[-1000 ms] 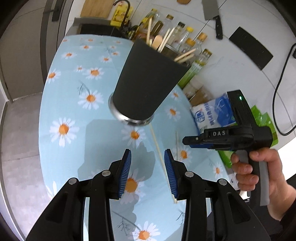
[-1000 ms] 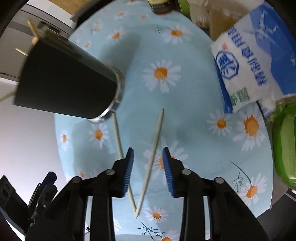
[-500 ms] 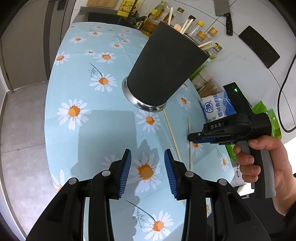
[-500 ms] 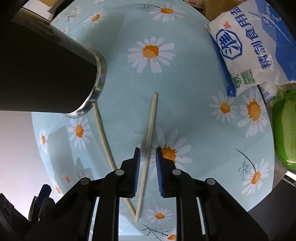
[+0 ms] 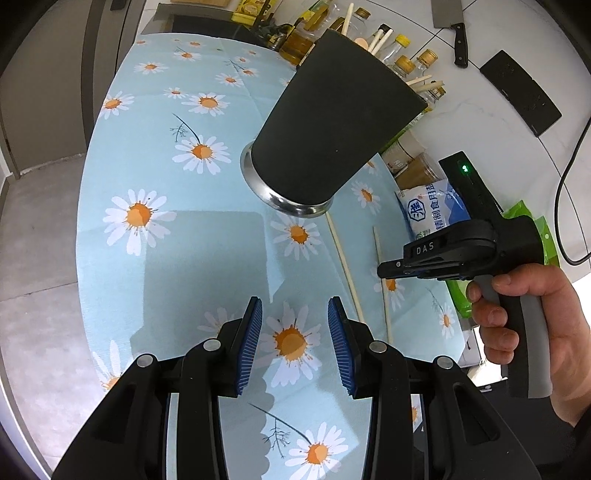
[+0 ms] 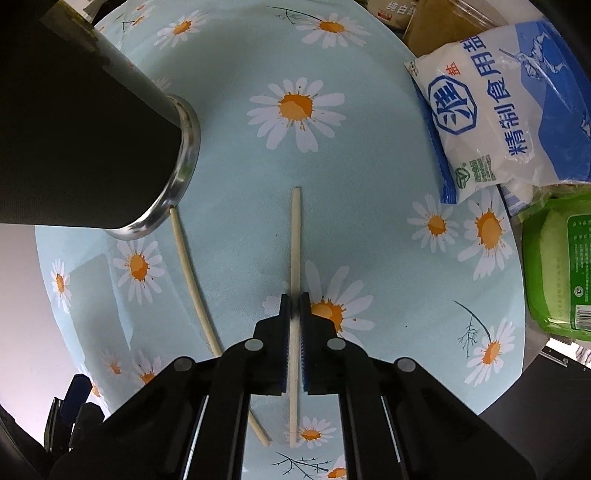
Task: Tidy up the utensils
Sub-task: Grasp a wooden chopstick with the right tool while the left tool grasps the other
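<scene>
Two pale wooden chopsticks lie on the daisy tablecloth. My right gripper (image 6: 294,312) is shut on one chopstick (image 6: 295,236), gripping it near its middle; it also shows in the left wrist view (image 5: 380,266). The second chopstick (image 6: 186,266) lies to its left, one end at the base of the black utensil holder (image 6: 74,147). The holder (image 5: 332,125) stands upright with several wooden utensils (image 5: 373,38) in it. My left gripper (image 5: 295,328) is open and empty above the cloth, nearer than the holder. The right gripper body (image 5: 454,251) is at the left wrist view's right.
A blue-and-white salt bag (image 6: 513,110) and a green packet (image 6: 557,266) lie at the table's right edge. Oil bottles and jars (image 5: 402,62) stand behind the holder. A cleaver (image 5: 448,18) and a dark board (image 5: 521,92) lie on the white counter.
My right gripper has moved down and closed its jaws on the right-hand chopstick. My left gripper has drawn back from the holder and stayed open.
</scene>
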